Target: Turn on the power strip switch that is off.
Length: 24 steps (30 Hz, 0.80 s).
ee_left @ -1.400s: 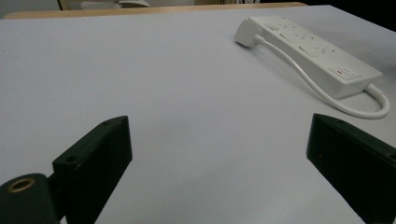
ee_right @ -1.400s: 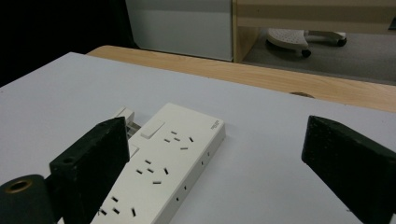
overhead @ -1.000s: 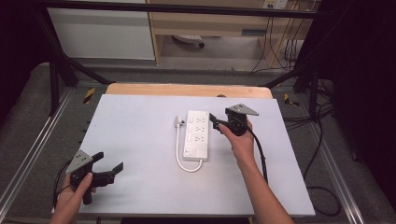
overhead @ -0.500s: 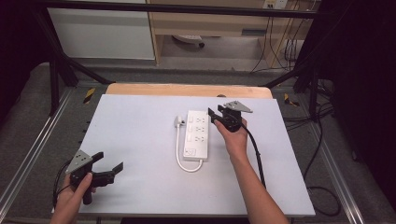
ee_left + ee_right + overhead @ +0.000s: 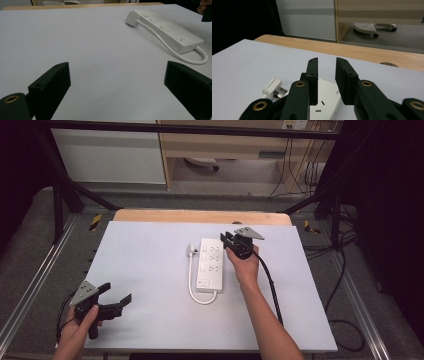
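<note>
Right gripper (image 5: 229, 240) hovers over the far end of the white power strip (image 5: 210, 270) mid-table, jaws just narrowed to a slim empty gap, so I'd line up carefully before pressing anything; left gripper (image 5: 116, 303) sits spread wide.

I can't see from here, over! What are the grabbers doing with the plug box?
Right gripper over white power strip, jaws just been closing, narrow gap, nothing between. Left gripper open, near table corner. Plug lying loose beside strip. Nothing in the way.

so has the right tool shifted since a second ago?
Yes. The right tool slid left over the power strip, its jaws closing with nothing between them.
</note>
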{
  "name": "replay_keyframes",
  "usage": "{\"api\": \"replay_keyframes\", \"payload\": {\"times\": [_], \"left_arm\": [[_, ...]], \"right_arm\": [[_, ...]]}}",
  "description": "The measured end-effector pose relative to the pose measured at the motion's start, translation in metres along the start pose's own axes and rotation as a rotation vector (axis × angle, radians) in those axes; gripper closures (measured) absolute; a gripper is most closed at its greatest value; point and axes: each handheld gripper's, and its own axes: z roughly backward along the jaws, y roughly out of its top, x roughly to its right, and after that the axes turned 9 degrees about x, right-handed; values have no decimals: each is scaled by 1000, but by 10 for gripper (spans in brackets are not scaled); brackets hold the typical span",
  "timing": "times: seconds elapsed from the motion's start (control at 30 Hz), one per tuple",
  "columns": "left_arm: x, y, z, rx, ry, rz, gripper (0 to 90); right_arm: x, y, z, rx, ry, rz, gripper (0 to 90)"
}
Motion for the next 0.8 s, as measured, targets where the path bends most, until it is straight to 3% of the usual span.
{"api": "replay_keyframes", "payload": {"times": [0.4, 0.8], "left_arm": [[-1, 0, 1, 4, -1, -1, 69], [-1, 0, 1, 10, 0, 3, 69]], "right_arm": [[-9, -5, -11, -1, 42, 21, 878], [-15, -10, -19, -22, 74, 48, 900]]}}
